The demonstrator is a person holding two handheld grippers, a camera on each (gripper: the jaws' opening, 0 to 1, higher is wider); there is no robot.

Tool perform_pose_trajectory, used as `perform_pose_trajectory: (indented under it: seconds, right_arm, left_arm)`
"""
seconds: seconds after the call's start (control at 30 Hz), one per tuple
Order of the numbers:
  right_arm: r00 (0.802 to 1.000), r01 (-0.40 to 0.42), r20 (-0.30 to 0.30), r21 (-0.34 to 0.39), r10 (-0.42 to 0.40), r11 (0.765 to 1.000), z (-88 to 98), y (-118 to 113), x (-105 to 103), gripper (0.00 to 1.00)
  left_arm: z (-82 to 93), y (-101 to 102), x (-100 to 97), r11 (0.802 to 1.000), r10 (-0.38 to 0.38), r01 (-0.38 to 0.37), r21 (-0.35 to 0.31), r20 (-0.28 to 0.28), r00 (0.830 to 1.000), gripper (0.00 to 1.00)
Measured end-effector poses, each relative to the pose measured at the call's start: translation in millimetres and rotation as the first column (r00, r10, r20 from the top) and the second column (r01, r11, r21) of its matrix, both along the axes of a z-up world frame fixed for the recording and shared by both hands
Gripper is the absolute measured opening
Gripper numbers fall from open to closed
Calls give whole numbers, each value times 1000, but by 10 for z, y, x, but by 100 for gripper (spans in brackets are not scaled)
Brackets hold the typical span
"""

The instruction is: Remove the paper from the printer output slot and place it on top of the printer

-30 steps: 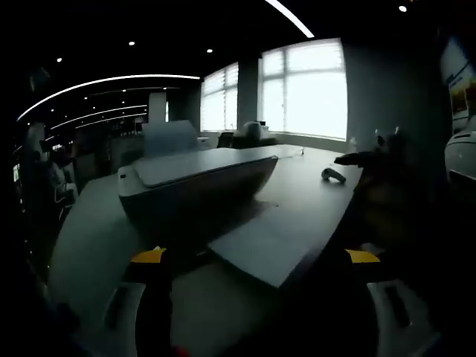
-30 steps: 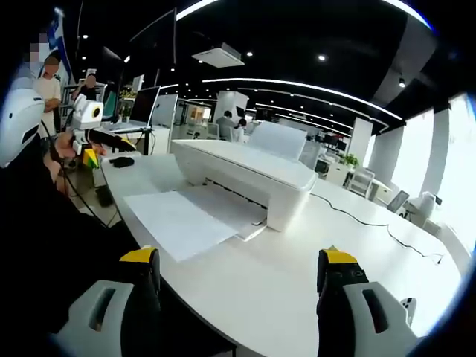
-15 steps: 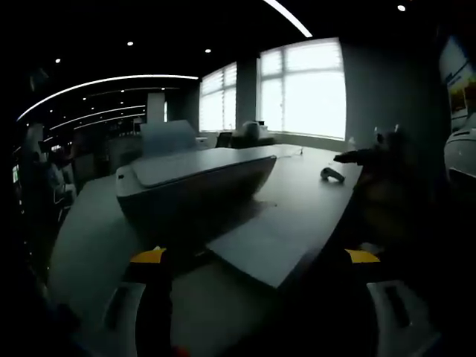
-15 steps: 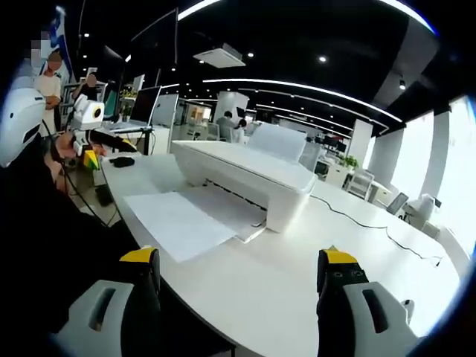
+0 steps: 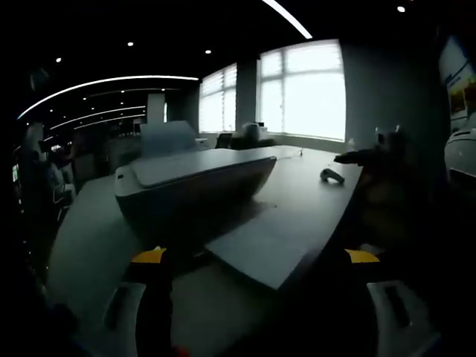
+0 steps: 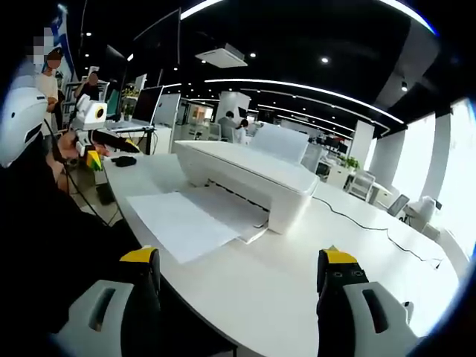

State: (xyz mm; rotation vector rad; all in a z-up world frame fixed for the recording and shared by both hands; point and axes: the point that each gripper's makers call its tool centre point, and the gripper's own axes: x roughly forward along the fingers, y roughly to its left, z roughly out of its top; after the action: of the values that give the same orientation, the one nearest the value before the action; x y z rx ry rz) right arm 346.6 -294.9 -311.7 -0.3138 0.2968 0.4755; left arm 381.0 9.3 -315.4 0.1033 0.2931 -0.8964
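Dimly, paper (image 5: 271, 242) jutting from printer (image 5: 190, 178); left gripper (image 5: 256, 260) and right gripper (image 6: 242, 260) jaws apart, empty.

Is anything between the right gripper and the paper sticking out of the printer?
Nothing visible. Bare white table lies between the open right gripper and the paper, which extends from the printer output slot toward the table edge.

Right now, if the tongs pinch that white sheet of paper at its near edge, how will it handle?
The white sheet of paper lies flat and thin, so it would probably droop. Its far end looks tucked into the white printer, so it should slide out lightly. Both tongs are open.
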Motion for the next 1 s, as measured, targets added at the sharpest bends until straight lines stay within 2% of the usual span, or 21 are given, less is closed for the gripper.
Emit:
perform_pose_trajectory:
  seconds: [1.0]
  right_arm:
    - [1000, -2, 10, -3, 2, 1000, 23, 48, -17, 82]
  left_arm:
    - [-85, -198, -44, 999, -48, 48, -10, -9, 999, 95]
